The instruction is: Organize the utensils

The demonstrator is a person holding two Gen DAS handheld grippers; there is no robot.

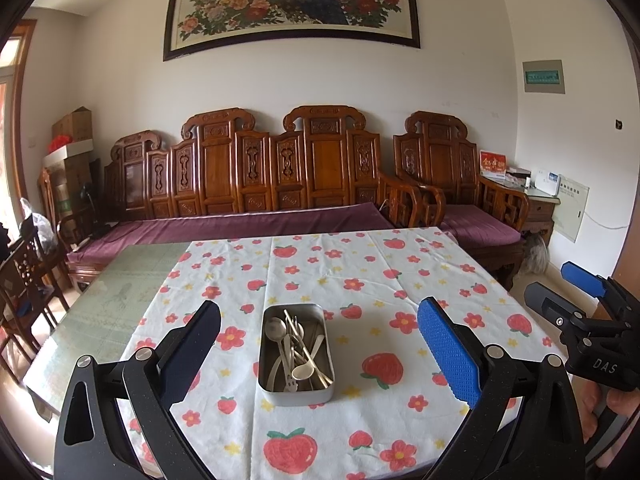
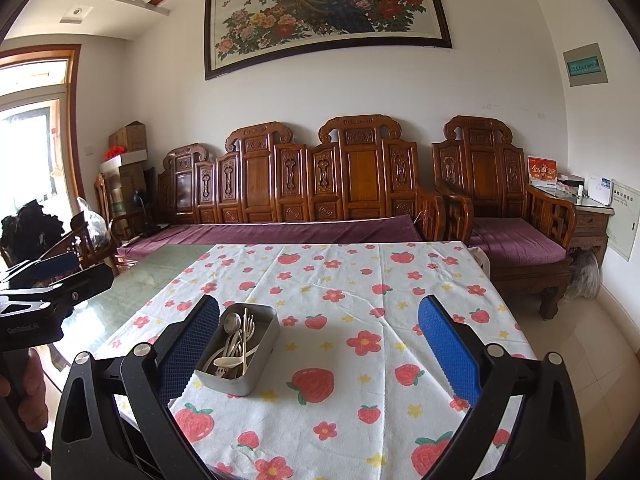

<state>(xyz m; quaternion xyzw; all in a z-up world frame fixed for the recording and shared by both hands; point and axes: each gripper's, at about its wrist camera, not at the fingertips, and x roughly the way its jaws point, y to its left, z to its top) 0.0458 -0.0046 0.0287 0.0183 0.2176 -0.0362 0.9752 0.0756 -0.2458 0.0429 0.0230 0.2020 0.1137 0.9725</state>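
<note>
A rectangular metal tin (image 1: 267, 385) stands on the strawberry-print tablecloth (image 1: 360, 272). It holds several utensils (image 1: 296, 348): metal spoons, forks and pale plastic spoons, jumbled together. My left gripper (image 1: 320, 352) is open and empty, held above the table with the tin between its fingers in view. In the right wrist view the tin (image 2: 262, 368) sits by the left finger, with the utensils (image 2: 236, 344) inside. My right gripper (image 2: 320, 352) is open and empty. It shows in the left wrist view (image 1: 560, 300) at the right edge; the left gripper (image 2: 44, 280) shows at the right wrist view's left edge.
The cloth (image 2: 360, 280) covers the right part of a glass-topped table (image 1: 120, 292). A carved wooden sofa (image 1: 260, 184) with purple cushions and an armchair (image 1: 460, 184) stand behind the table. Wooden chairs (image 1: 24, 280) stand at the left. A side cabinet (image 1: 540, 204) is at the far right.
</note>
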